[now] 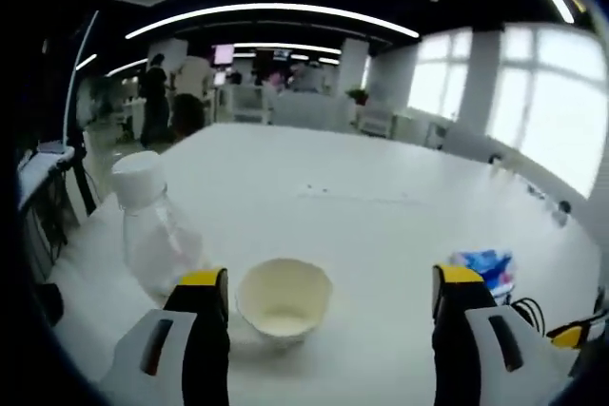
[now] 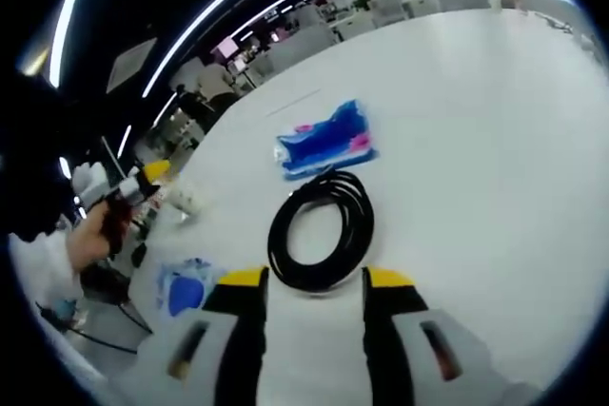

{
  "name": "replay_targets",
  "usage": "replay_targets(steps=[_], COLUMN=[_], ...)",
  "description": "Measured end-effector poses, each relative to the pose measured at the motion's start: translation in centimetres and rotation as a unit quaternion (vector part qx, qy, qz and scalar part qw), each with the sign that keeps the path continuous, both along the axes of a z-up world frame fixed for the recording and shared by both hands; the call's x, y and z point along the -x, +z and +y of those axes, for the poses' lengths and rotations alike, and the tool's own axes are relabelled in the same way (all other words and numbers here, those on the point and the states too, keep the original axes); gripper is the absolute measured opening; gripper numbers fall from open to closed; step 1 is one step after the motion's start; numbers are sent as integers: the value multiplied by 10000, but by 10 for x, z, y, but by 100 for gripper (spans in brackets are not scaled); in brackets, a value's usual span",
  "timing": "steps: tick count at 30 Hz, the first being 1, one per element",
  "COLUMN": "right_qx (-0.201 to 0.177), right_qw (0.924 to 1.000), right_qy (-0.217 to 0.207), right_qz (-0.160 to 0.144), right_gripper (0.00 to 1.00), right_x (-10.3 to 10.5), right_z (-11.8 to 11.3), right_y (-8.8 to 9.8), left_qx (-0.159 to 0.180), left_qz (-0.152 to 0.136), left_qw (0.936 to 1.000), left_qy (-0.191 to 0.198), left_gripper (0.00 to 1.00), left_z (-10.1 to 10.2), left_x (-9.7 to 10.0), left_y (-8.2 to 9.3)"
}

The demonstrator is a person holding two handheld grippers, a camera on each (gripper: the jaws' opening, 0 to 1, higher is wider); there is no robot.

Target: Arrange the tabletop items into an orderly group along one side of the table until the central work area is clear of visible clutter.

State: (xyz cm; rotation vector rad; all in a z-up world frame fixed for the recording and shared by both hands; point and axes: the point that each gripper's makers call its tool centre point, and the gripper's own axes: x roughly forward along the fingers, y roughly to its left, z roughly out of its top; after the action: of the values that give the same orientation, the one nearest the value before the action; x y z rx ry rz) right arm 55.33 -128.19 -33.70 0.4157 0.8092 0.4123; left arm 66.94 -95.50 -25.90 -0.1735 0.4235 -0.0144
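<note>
Gathering step. Left hand-held gripper [image 1: 328, 294]: jaws wide, bowl [image 1: 284, 299] between, bottle [image 1: 152, 225] at 10 o'clock. Right hand-held gripper [image 2: 314, 282]: open, cable [image 2: 322, 228] at 12; next, close on it.

The tabletop [image 1: 381, 187] is a smooth white surface with a soft sheen that catches the window light. The bottle [image 1: 157, 230] looks like clear, glossy plastic under a matt white cap [image 1: 139, 178]. The bowl [image 1: 284, 297] is cream-white and smooth, with a dull finish. The coiled cable [image 2: 321, 230] has a black, rubbery-looking, slightly shiny jacket. The blue packet [image 2: 325, 140] looks like glossy printed plastic film. The fingers [image 2: 246, 316] are matt black with yellow plastic tips.
</note>
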Motion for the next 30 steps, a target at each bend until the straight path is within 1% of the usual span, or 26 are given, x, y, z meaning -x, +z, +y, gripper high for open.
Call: replay_targets(steps=[3, 7, 11, 15, 21, 26, 28, 30], right_qx=[-22, -33, -13, -28, -17, 0, -7, 8], right_qw=[10000, 9999, 9999, 9999, 9999, 9999, 9999, 9999], right_qy=[43, 111, 155, 147, 124, 101, 98, 119], right_qz=[-21, -46, -42, -54, -47, -42, -36, -28], right_gripper=[37, 38, 38, 38, 38, 38, 38, 38], right_x=[-2, -4, -5, -6, -5, -4, -3, -2], right_z=[3, 6, 7, 6, 4, 3, 3, 3], right_y=[1, 2, 0, 0, 0, 1, 2, 1], left_qx=[1, -102, -23, 4, 22, 25, 65, -12], left_qz=[-59, -90, -81, -50, 27, 89, 162, 269], left_qw=[10000, 9997, 9999, 10000, 10000, 9999, 9998, 9996], left_qy=[-55, -191, -130, -65, -15, -94, -86, -114], left_gripper=[87, 90, 93, 93, 92, 91, 91, 91], left_z=[-3, -4, 0, 5, 8, 8, 9, 11], left_x=[6, 15, 24, 31, 38, 50, 57, 64], left_y=[4, 5, 3, 2, 0, -4, -8, -13])
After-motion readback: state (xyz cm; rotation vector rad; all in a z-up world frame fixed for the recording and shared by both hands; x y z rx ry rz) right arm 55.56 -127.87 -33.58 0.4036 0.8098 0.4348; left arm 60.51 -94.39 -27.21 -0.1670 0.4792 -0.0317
